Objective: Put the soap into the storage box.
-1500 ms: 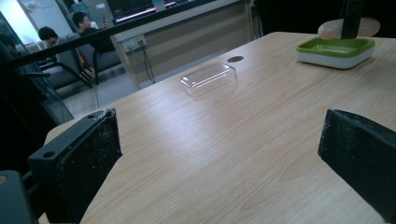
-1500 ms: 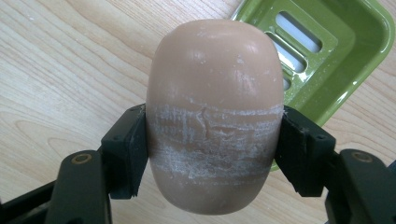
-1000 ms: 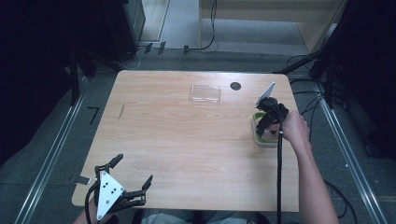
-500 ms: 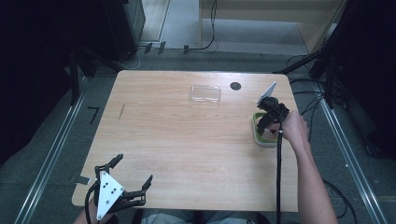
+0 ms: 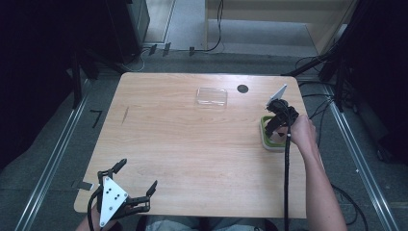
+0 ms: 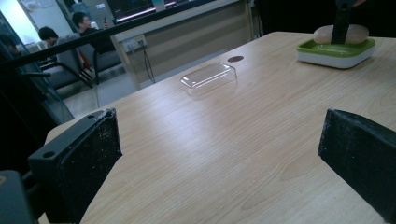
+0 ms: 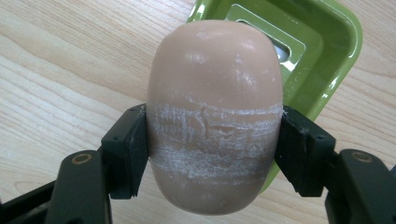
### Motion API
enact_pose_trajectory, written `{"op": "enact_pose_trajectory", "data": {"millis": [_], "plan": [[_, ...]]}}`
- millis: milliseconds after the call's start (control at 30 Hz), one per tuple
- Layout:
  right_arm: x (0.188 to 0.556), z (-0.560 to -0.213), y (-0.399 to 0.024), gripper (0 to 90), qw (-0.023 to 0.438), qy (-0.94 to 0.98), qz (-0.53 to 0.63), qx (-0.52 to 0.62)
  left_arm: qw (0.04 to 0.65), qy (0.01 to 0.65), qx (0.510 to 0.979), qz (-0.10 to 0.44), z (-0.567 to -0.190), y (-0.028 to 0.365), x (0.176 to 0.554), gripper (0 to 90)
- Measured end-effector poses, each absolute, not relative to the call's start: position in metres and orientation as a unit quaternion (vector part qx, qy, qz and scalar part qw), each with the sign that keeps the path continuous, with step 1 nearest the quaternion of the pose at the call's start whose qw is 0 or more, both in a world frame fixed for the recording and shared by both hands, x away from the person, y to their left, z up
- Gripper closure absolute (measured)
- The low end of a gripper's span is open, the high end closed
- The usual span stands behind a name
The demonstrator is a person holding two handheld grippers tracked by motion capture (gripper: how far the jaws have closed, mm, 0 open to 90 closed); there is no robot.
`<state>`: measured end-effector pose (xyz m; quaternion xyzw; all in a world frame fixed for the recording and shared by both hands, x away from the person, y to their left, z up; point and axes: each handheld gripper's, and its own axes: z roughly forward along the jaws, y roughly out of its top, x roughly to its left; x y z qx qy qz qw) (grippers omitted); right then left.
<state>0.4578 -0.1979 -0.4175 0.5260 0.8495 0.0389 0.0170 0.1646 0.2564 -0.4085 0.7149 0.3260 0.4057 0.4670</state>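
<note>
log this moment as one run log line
right tongs: shut on bar of soap | soap: over green soap dish | left tongs: open, idle at near table edge | clear lid: far side

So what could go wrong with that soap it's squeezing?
The soap is smooth and rounded, and the right gripper clamps it only across its middle, so it might squirt out and drop. It hangs over the edge of the green dish, partly above the bare table, so a slip could land it off the dish or tip that dish. White scuffs where the jaws press hint that the bar could get more marked.
</note>
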Motion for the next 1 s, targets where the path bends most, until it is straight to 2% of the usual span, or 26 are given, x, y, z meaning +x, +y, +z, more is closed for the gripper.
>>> {"op": "enact_pose_trajectory", "data": {"millis": [1000], "plan": [[0.466,-0.432,-0.206,33.8,0.025,0.821,0.062,0.566,0.468,0.326,0.714,0.405,-0.408,0.257,0.165,0.0]]}}
